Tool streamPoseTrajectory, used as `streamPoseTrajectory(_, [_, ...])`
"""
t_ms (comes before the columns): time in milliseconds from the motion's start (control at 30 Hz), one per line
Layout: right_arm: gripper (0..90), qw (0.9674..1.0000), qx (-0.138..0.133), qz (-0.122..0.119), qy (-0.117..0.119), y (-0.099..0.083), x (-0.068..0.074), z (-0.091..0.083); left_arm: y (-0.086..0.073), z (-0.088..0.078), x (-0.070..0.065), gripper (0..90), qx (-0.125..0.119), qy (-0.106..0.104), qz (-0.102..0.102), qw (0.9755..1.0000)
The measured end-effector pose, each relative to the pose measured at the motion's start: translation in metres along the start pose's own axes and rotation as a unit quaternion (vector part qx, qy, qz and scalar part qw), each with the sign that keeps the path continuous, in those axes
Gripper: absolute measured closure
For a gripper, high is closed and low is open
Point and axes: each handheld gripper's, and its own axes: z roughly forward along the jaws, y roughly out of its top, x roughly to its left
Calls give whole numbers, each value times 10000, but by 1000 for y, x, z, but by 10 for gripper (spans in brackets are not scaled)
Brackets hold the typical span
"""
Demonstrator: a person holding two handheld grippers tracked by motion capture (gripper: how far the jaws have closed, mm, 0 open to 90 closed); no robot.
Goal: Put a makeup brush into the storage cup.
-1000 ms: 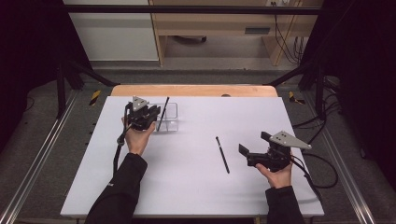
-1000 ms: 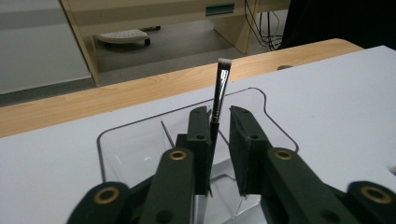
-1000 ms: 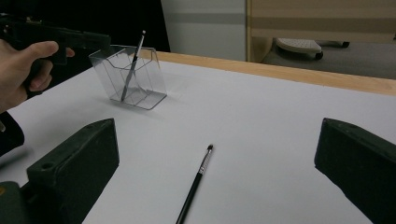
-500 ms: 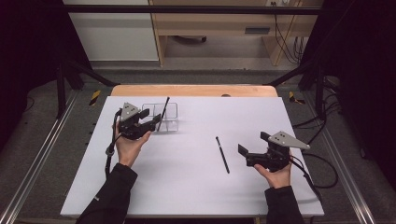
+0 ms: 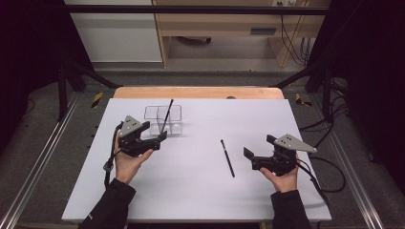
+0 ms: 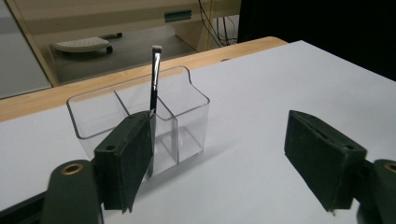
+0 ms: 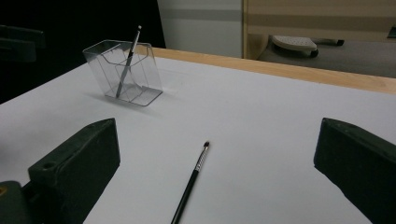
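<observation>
One brush stands leaning in the clear box; the left gripper, its jaws just opening and empty, sits beside it; the second brush lies flat before the open right gripper, which likely must reach it next

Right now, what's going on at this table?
A person is putting makeup brushes into a clear organizer. One brush already stands tilted in it, and the left gripper has just opened and let go, its fingers empty beside the box. A second brush lies flat on the white table. The right gripper rests open next to it, holding nothing.
</observation>
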Motion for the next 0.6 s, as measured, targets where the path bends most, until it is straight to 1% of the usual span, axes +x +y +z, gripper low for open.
streamPoseTrajectory(233, [10, 10000, 26, -19, 14, 0, 1, -1, -11, -12, -3, 172, 59, -15, 0, 10000])
streamPoseTrajectory(367, [10, 10000, 44, -16, 14, -1, 1, -1, -17, -18, -5, 155, 97, 27, 19, 9999])
streamPoseTrajectory(533, [10, 10000, 67, -41, 26, -1, 2, -2, -24, -27, -6, 150, 63, 51, -10, 10000])
streamPoseTrajectory(600, [10, 10000, 74, -47, 28, -2, 2, -3, -27, -31, -6, 148, 64, 105, 51, 9999])
